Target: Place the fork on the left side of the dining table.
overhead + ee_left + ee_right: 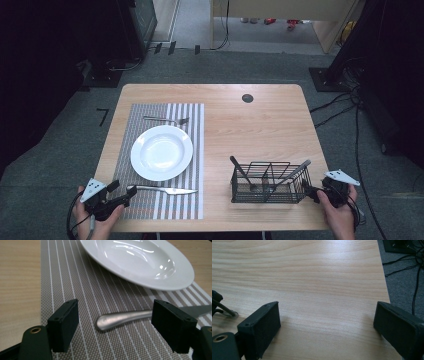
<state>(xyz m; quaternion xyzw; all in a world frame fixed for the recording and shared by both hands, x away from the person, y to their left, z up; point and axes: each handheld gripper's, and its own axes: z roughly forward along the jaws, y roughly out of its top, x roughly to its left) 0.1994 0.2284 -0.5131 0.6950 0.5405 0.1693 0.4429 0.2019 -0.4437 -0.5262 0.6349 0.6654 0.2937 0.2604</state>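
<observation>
Two hand-held grippers sit at the near edge of the wooden table (260,125), one at each corner. The left gripper (115,325) is low over the striped placemat (75,290), its jaws spread wide apart with nothing pressed between the pads. The rounded handle end of a butter knife (120,318) lies flat on the mat in the gap between those jaws, touching neither pad. In the high view the knife (162,189) lies crosswise along the near edge of the placemat (192,130), handle toward the left gripper (125,192), blade pointing to the person's right.

A white plate (161,152) rests on the mat just beyond the knife, apart from it. A fork (165,120) lies on the mat on the far side of the plate.

The right gripper (327,325) hovers over bare wood, jaws equally wide, holding nothing. It sits just beside the right end of a black wire caddy (270,182); whether it touches the wire is hard to tell from above. The caddy holds what look like two dark-handled utensils (295,172), leaning.
</observation>
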